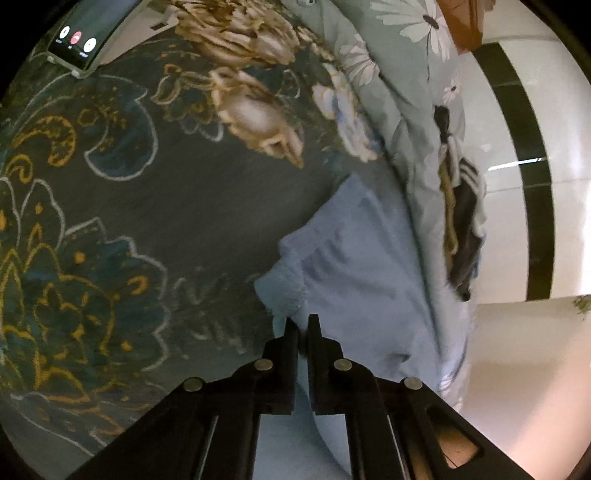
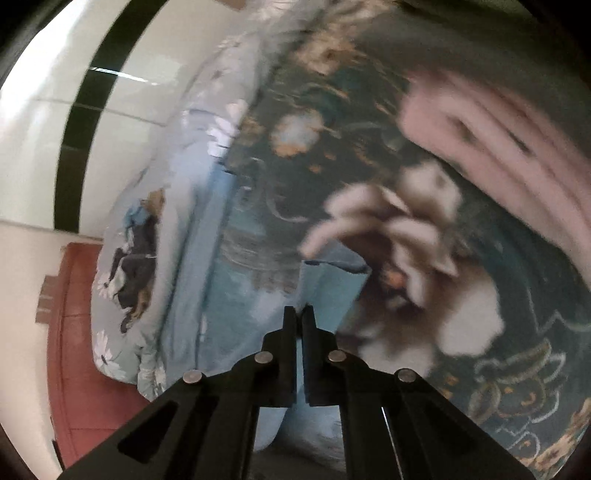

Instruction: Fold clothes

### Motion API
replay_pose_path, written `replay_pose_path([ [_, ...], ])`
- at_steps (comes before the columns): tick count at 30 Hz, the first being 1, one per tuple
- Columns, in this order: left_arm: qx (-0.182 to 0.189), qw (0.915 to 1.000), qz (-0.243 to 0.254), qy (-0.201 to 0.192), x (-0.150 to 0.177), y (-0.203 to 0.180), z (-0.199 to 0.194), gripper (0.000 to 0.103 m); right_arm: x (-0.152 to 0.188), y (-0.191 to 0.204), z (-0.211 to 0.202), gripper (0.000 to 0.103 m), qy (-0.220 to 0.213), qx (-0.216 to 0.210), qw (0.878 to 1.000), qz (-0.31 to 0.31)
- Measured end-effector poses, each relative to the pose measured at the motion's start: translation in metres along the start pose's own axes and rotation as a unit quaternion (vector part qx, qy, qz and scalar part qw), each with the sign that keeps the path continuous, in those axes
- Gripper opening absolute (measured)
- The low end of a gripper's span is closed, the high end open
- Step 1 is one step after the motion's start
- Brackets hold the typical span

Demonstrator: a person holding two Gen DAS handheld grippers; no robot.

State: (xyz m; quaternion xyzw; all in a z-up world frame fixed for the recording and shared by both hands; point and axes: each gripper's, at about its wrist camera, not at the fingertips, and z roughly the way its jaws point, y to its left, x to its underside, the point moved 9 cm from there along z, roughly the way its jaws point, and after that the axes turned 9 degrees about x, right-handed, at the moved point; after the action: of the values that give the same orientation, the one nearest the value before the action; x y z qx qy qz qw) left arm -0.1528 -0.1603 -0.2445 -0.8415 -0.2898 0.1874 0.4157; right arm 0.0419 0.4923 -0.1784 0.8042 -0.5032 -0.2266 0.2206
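A light blue garment (image 1: 354, 266) lies at the edge of a bed covered with a dark floral bedspread (image 1: 184, 206). My left gripper (image 1: 302, 325) is shut on the garment's edge near its ribbed hem. In the right wrist view the same blue garment (image 2: 325, 291) hangs from my right gripper (image 2: 299, 314), which is shut on another edge of it. The right view is blurred by motion. A pink garment (image 2: 509, 147) lies on the bedspread (image 2: 535, 295) at the upper right.
A phone (image 1: 79, 33) on a stand sits on the bed at the far left. A pale floral duvet (image 1: 413, 110) runs along the bed's edge. Beyond it are a white tiled floor with a black stripe (image 1: 532, 177) and a red mat (image 2: 74, 350).
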Motion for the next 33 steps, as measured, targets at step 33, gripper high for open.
replay_pose_path([
  [33,-0.063,0.9970,-0.043,0.013,-0.137,-0.056,0.149,0.004,-0.171,0.212,0.224,0.002,0.017,0.101,0.991,-0.082],
])
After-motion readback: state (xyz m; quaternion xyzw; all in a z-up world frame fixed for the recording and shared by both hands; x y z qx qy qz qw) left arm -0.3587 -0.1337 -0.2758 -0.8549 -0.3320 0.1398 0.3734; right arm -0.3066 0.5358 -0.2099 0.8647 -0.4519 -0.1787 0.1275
